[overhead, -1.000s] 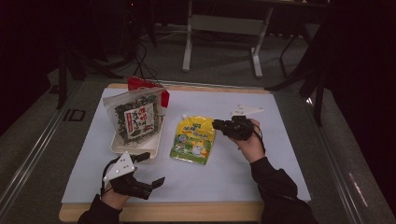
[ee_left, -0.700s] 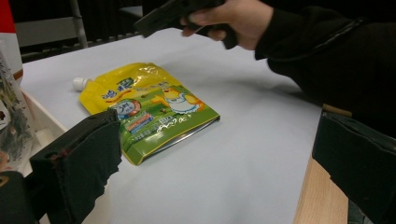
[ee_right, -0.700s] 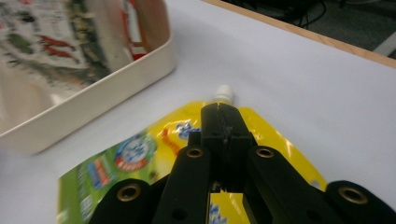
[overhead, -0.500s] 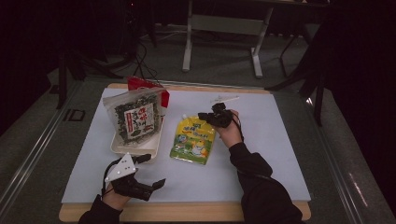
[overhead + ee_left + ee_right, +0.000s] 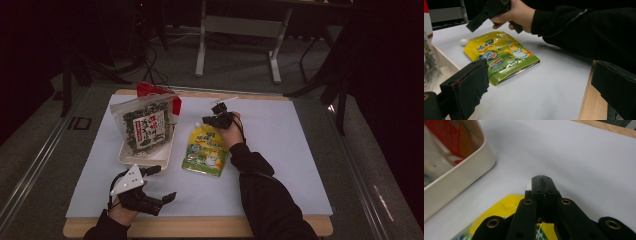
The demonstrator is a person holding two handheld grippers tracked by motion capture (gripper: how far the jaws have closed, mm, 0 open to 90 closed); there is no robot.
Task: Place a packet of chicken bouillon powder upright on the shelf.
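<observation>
Jaws of the right gripper are pressed together, empty, over the spout end of the yellow pouch, which lies flat mid-table beside the white tray. Near the table's front edge, the left gripper rests with jaws spread wide, holding nothing.

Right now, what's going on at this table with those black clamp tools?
A person holds a gripper in each hand. The right gripper, jaws shut, hovers at the spout end of a yellow-green drink pouch lying flat on the white mat; whether it pinches the white cap is hard to tell. The left gripper rests near the table's front edge, jaws open and holding nothing. Beside the pouch, a cream tray holds a seaweed snack bag.
</observation>
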